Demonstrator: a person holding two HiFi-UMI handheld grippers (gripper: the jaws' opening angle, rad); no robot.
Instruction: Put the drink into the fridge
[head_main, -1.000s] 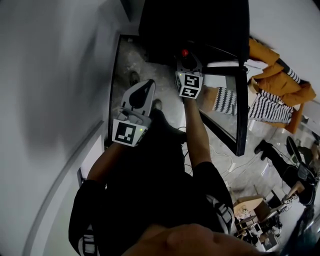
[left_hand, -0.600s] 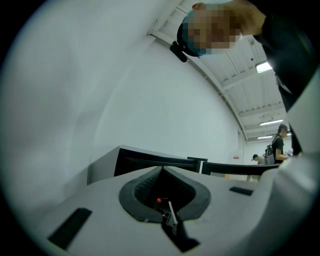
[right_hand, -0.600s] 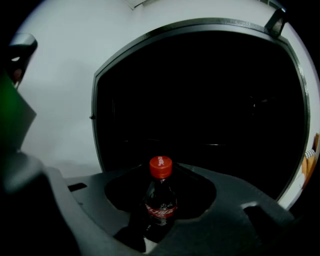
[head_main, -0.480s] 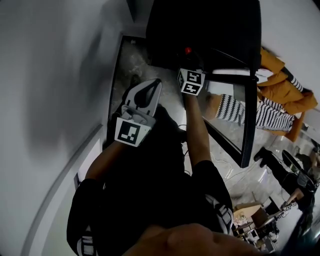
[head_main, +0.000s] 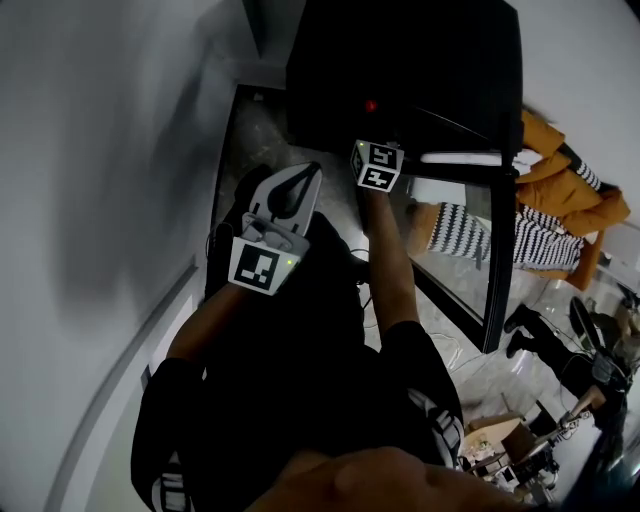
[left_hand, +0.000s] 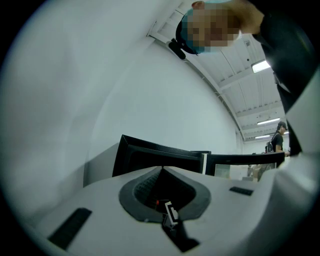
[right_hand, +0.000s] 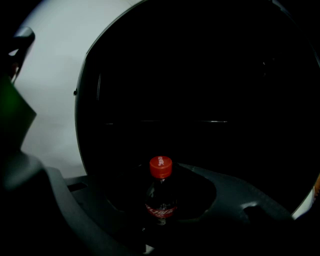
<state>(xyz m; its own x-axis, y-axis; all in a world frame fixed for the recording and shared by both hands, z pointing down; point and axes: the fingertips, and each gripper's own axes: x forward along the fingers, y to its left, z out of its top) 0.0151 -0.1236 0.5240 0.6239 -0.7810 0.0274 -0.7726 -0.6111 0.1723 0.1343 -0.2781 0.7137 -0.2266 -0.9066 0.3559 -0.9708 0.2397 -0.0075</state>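
Moved: my right gripper (right_hand: 161, 200), now nearer the fridge (head_main: 400, 60) mouth, clamped on the drink bottle (right_hand: 160, 168), upright before the fridge. Left gripper (left_hand: 161, 169): jaws together, empty, short of the fridge.

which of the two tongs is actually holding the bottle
The right tongs: a dark, red-capped bottle stands clamped between them. The left tongs are shut with nothing between them.

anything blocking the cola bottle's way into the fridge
Nothing visible does: the fridge door stands open to the right and the cola bottle faces the dark fridge interior, too dim to check fully.
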